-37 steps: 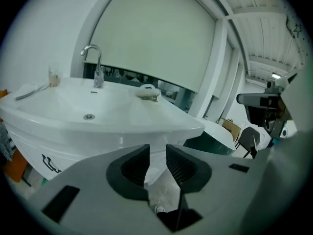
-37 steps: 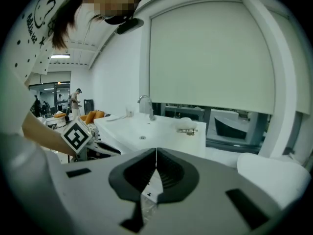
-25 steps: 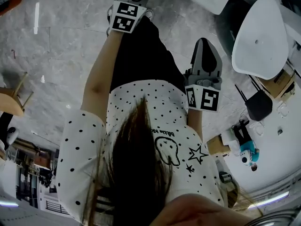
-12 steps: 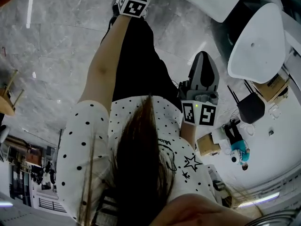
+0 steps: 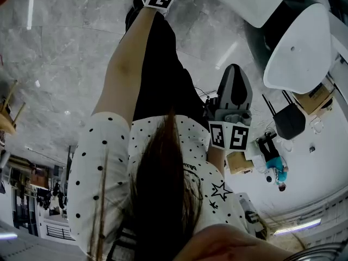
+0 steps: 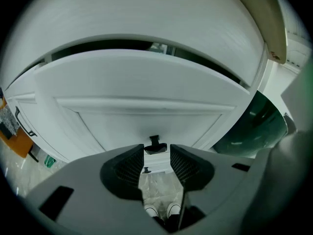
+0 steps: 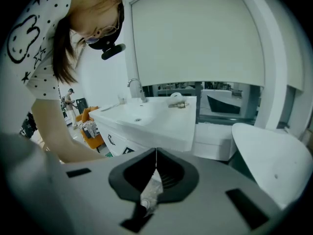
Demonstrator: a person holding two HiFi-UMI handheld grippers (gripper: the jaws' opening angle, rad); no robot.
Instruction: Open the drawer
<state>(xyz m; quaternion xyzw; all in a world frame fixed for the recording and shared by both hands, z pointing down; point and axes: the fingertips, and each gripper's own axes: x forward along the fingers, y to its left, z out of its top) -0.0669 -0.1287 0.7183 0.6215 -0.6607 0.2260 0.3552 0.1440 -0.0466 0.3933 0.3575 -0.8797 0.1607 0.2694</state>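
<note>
Stooped low at the white drawer [image 6: 142, 116], left gripper [image 6: 156, 153] aimed down at its front. Jaws spread wide, just been opening, with the small black knob [image 6: 155, 142] lined up in the gap at the tips — no pad on it, nothing pinched yet. Probably opened that far to slip over the knob before closing and pulling. Drawer apparently shut, flush under the counter lip. Right gripper [image 7: 155, 154] closed tip to tip on nothing, held near the torso and pointed at the vanity [image 7: 161, 124] from the side. Likely parked out of the way for a one-handed pull. Only in the left gripper view: the knob, a second knob [image 6: 145, 170] lower down, shoes [image 6: 168, 210] on the floor through the gap. Only in the right gripper view: basin [image 7: 138, 116], faucet [image 7: 135, 86], the person bent over. Head view: none of the drawer — just hair [image 5: 157, 200], dotted shirt [image 5: 98, 162], both grippers from behind.
</note>
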